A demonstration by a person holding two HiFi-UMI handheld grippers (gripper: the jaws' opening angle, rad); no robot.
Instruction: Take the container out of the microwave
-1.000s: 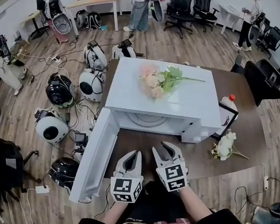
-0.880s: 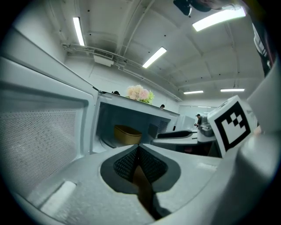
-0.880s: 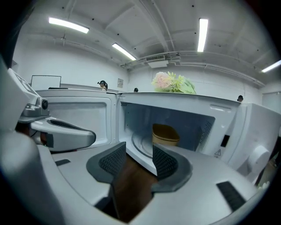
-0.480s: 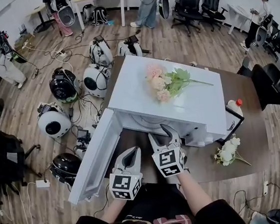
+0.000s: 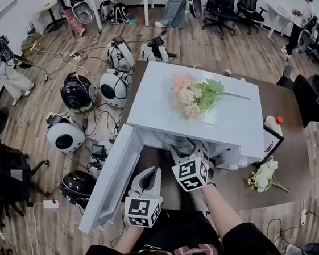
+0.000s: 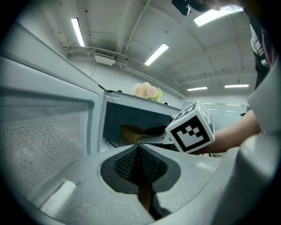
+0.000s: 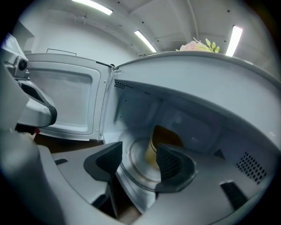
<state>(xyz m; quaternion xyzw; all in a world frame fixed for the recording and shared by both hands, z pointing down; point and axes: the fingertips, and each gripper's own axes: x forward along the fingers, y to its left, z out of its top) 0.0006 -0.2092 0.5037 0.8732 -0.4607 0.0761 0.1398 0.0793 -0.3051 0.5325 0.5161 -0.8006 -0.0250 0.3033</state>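
Inside the microwave (image 5: 161, 95), your right gripper (image 7: 139, 156) is opening, nothing between its jaws; the container (image 7: 166, 137) sits just ahead on the turntable (image 7: 137, 181). Straddle its wall squarely before closing. Your left gripper (image 5: 149, 179) rests outside, jaws together.

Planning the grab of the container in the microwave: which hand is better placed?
Right. The right tongs reach into the microwave, opening, empty, facing the container. The left tongs sit shut outside by the door.
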